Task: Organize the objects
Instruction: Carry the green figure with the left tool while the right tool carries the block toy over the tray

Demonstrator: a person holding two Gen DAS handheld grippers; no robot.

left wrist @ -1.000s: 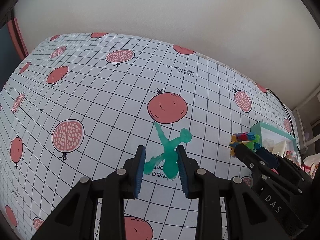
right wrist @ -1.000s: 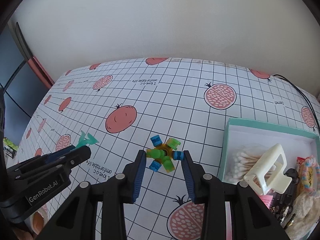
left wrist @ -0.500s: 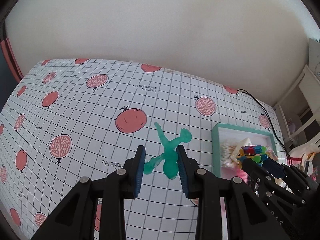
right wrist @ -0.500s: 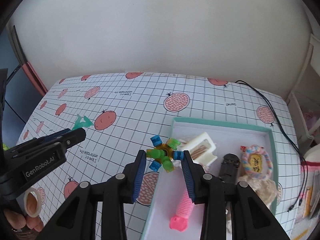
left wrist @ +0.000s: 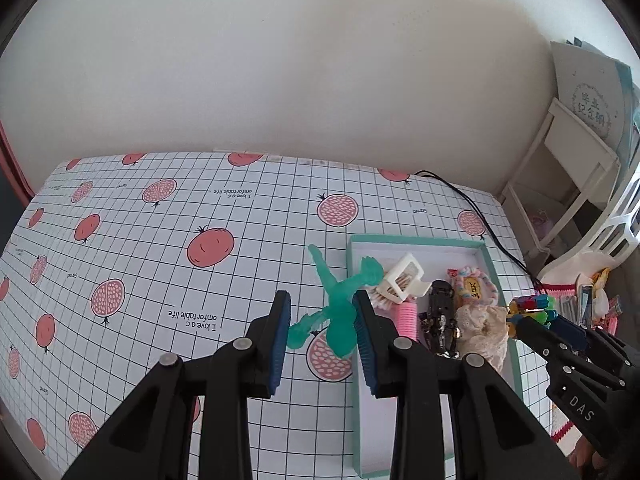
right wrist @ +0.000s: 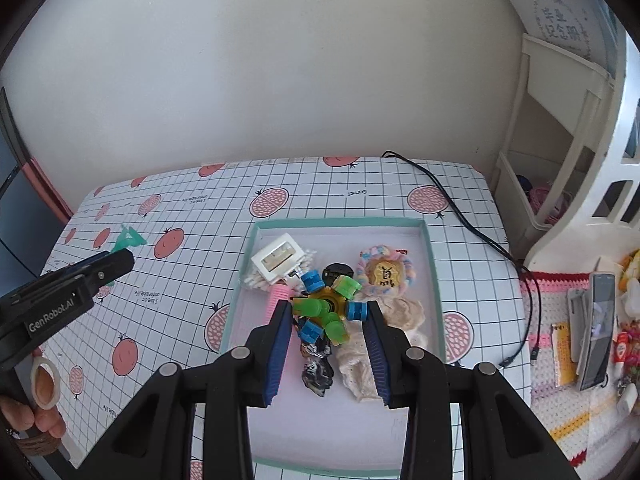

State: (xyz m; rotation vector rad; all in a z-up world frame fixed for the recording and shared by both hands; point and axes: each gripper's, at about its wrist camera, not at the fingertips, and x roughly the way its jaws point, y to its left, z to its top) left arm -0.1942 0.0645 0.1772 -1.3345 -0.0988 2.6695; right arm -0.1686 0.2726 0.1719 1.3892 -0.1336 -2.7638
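Both toys now hang by the box (right wrist: 427,256): your right gripper (right wrist: 328,320) grips the spinner (right wrist: 326,310) above it, your left gripper (left wrist: 322,318) clamps the figure (left wrist: 340,312) at its edge; release next.

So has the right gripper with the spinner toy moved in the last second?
Yes. The right gripper, shut on the spinner toy, has travelled right off the bare tablecloth and is now above the teal box.
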